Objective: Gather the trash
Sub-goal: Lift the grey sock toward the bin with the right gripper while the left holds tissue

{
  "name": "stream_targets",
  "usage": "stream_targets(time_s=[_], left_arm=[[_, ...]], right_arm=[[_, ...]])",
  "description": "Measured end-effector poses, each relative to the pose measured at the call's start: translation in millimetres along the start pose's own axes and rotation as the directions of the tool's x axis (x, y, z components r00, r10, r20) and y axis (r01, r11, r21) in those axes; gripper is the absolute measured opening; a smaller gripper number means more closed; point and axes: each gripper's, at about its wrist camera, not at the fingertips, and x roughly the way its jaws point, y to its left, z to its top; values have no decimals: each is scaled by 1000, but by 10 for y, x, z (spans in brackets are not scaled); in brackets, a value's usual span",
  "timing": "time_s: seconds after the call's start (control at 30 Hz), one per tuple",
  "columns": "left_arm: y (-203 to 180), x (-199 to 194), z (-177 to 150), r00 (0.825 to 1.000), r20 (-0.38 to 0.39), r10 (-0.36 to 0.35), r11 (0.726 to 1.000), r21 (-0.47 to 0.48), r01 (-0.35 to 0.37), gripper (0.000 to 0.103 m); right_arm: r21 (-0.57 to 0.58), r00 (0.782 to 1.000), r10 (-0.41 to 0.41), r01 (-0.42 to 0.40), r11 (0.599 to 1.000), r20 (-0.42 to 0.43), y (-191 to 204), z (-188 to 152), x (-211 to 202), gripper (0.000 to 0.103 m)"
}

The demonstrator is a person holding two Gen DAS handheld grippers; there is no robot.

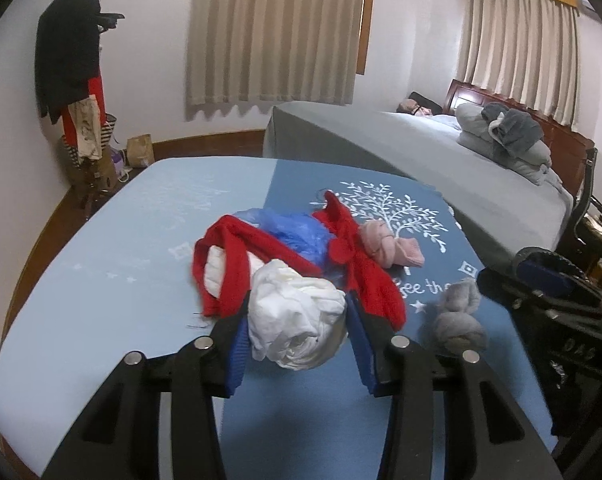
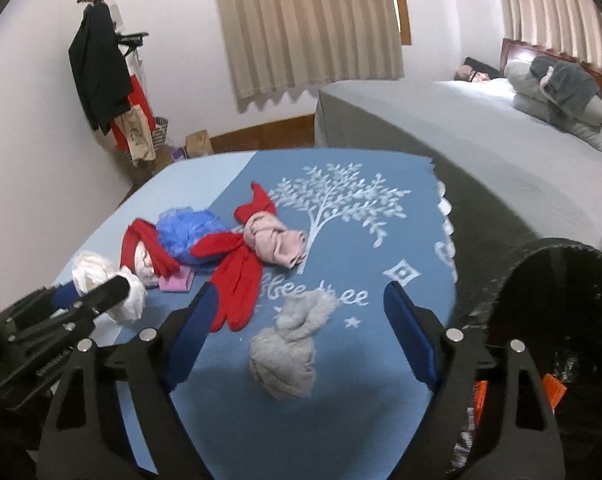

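A crumpled white wad [image 1: 293, 336] sits between the blue pads of my left gripper [image 1: 297, 308], which is shut on it just above the blue tablecloth [image 1: 101, 280]. The right wrist view shows the same wad [image 2: 89, 268] in the left gripper [image 2: 97, 280] at the left edge. My right gripper [image 2: 301, 292] is open, its fingers on either side of a grey crumpled wad [image 2: 289, 352] that lies on the cloth; the pads stand clear of it. A black lined bin [image 2: 557, 280] stands just right of the right gripper.
Behind the wads lie red gloves [image 2: 237, 280], a blue mesh bundle [image 2: 189, 236], a pink cloth [image 2: 277, 244] and a small pink pad [image 2: 177, 282]. A grey bed [image 2: 461, 140] runs along the right. A coat rack [image 2: 101, 72] stands at the far left wall.
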Motion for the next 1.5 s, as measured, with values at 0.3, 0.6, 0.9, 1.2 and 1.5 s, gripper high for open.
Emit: stream_targets(time_s=[0.3,0.6,0.9,1.2,1.5], left_arm=[[70,47,-18,1000,-14,5,1000,-5,-5,44],[48,44,-26,1000,-19,3,1000,2,-3,44],[-32,1,23,1000,-9,-3,1000,15,3,44],[-166,-68,118,1000,16,-19,999,29,18,44],[-438,-107,245,997,38,-60,997,55,58,44]], right_arm=[[-8,997,-13,13,1000,-73,61,-137,278,73],[25,989,55,-52,998,-139,29,-207,374,40],[26,989,90,-88,996,-116,35,-153,243,30],[37,996,84,-82,996,-32,-88,43,-58,30],[53,997,59,-61,997,41,-297,182,-394,30]])
